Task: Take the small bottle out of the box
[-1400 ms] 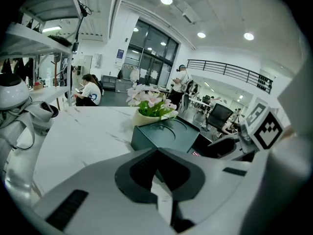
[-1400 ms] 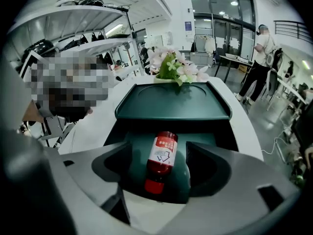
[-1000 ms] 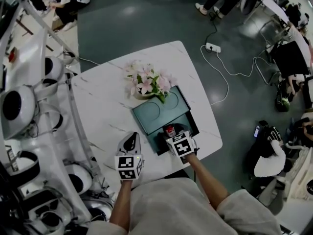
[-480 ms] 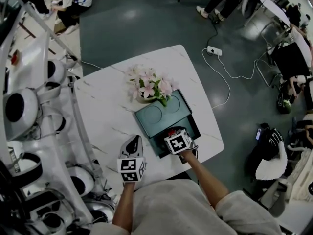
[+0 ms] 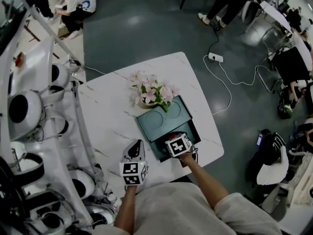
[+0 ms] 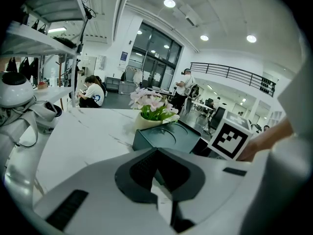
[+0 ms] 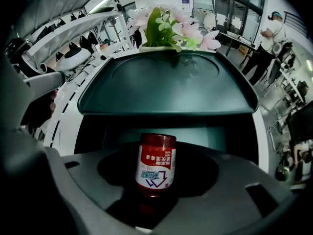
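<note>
- The small bottle [image 7: 156, 168] is red with a red cap and a white label. The label carries a few red Chinese characters above a blue band with an arrow-like logo, but the print is too fine for me to read.
- There is one bottle. It stands upright in the dark open compartment at the near end of the one teal box [image 7: 166, 89].
- The box's lid panel shows two shallow round recesses side by side.
- One pot of pink and white flowers [image 7: 171, 26] sits just behind the box on the white marble-look table [image 5: 112, 106].
- There are two grippers, each with one black-and-white marker cube [image 5: 177, 145]. These square codes are the only other print in sight.
- The right gripper [image 7: 156, 148] reaches into the box opening. Its jaws are spread to the bottle's width and pinch it from both sides, up near the top of the label.
- The right forearm [image 5: 205, 180] is bare and stretches forward from the person's body at a slant.
- The left gripper [image 6: 156, 153] has its jaws pressed together with nothing between them.
- It sits low over the table, left of the box and apart from it, pointing away from the person.
- On the floor beyond the table lies one white power strip [image 5: 215, 58] with its cable.
</note>
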A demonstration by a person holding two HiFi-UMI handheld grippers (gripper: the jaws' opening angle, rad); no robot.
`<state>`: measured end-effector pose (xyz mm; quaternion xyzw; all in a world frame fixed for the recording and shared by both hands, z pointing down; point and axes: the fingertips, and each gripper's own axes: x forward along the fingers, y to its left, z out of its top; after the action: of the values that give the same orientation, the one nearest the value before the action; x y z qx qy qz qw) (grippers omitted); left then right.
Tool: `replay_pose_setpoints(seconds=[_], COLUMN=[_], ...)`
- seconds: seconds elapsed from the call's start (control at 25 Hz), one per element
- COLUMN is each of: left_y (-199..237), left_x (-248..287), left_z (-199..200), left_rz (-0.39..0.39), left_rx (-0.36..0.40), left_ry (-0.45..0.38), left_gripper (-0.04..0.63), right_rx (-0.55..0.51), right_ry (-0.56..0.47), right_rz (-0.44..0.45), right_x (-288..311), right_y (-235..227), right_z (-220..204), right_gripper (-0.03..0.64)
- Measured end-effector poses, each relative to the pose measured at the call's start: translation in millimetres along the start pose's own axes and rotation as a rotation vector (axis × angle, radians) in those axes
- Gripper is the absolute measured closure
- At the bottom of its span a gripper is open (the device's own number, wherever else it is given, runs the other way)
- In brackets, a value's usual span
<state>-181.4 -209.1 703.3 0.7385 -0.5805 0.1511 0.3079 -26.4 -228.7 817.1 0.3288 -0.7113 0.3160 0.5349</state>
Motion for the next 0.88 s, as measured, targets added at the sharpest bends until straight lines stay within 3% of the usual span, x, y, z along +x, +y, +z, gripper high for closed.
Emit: replay_pose_setpoints(seconds=[0.24, 0.56, 0.88], left_y=[-1, -6, -14], left_x=[-3, -9, -15], left_z=[10, 19, 33], left_rz=[0.010, 0.016, 0.031], left_rx=[0.011, 0.028, 0.039], left_ry=[-0.017, -0.035, -0.064], left_gripper=[0.577, 0.577, 0.577], right_rx=[-0.033, -0.063, -0.040], right_ry=[-0.033, -0.251, -0.392], right_rz=[0.024, 0.062, 0.054], right_x=[-4, -44, -80], right_y=[-2, 2, -5], right_z=[4, 26, 21], right_gripper=[0.377, 0.379, 0.380])
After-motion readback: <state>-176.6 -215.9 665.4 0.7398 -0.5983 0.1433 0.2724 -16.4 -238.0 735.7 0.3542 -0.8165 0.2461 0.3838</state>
